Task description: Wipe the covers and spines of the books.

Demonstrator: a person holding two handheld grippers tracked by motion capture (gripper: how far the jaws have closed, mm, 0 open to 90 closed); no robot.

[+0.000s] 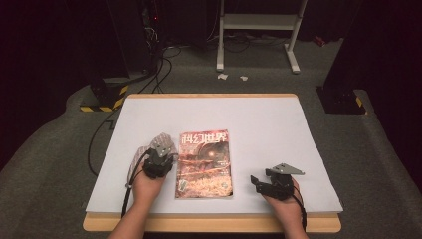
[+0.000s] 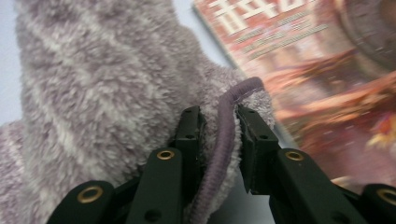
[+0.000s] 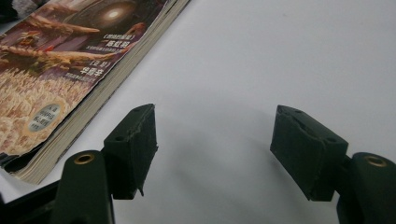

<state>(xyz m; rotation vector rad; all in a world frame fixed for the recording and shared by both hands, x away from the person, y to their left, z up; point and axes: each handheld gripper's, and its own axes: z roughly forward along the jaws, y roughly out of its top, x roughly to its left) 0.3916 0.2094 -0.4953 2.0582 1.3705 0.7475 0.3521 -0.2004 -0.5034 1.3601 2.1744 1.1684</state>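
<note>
The sock [image 2: 107, 84] lies on the white table [image 1: 268, 119], just left of the magazine [image 1: 205, 164] and touching its left edge. It is fuzzy fleece, grey-lilac w/ paler stripes, soft and lumpy, w/ a smooth ribbed cuff band. Your left gripper [image 2: 219, 126] is clamped on that cuff: the band runs up between the two black jaws, pads pressing the fleece from both sides, jaws close together. In the high view the left gripper [image 1: 160, 160] sits over the sock's right part, beside the magazine. The magazine is flat, glossy, red-orange cover, page stack visible at its edge [image 3: 112, 79]. Your right gripper [image 3: 215, 140] has its jaws wide apart, nothing between them, over bare table to the right of the magazine. Its pads are blocky, matt black.
</note>
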